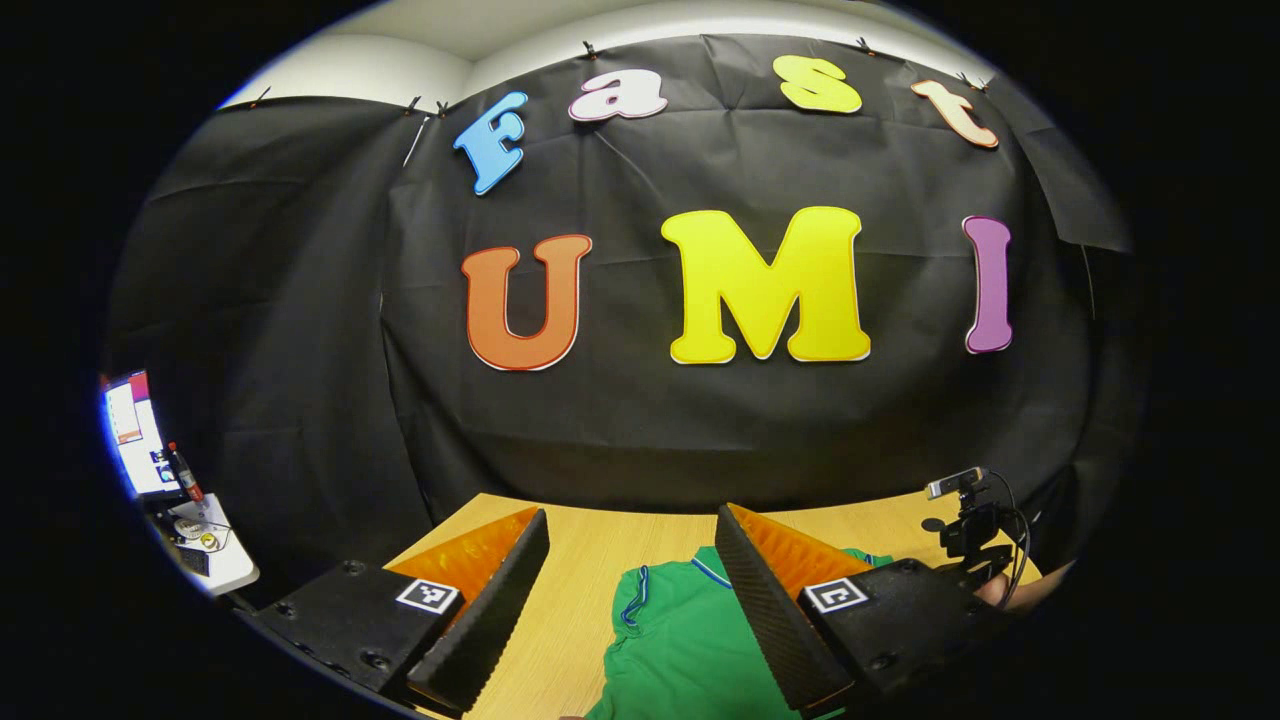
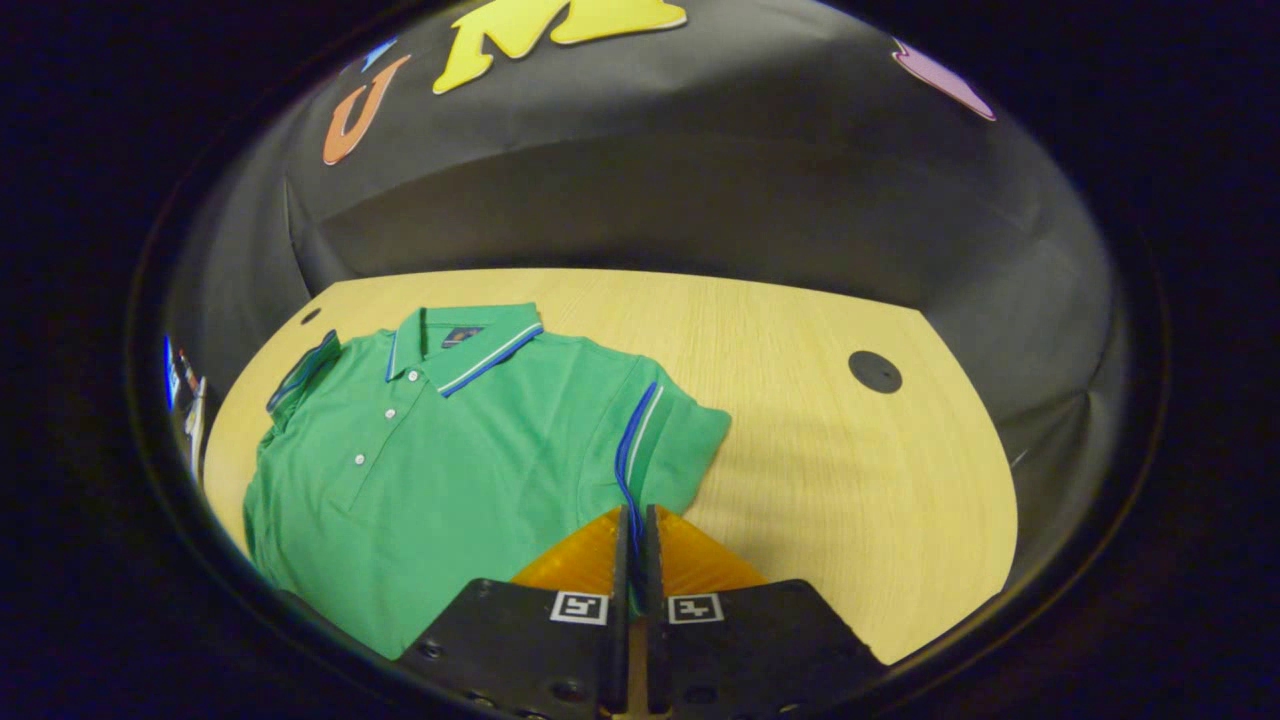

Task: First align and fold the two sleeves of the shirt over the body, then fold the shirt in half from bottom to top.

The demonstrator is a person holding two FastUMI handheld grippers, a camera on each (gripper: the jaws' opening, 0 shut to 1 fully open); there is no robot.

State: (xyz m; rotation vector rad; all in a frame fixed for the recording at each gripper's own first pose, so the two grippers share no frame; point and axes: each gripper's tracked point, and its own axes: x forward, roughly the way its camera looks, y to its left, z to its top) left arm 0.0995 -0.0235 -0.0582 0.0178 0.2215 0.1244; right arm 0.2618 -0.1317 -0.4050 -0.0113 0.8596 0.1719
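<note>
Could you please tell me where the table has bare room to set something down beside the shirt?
The widest bare patch of the table lies between the shirt sleeve held in the right claw and the round dark cap, running on to the far edge. A narrow strip runs behind the collar. The shirt's own side is crowded; the left claw hangs open there.

R tongs (image 2: 634, 520) pinched on sleeve hem (image 2: 640, 440) | green polo (image 2: 450, 450) flat on table (image 2: 850, 470)

The green knit-cloth polo shirt (image 2: 450, 450) looks soft and matt, with small glossy buttons. The pale wood-grain counter (image 2: 820, 440) is smooth, faintly sheened. The left tool's (image 1: 632, 600) finger pads (image 1: 490, 620) look ribbed and rubbery.
</note>
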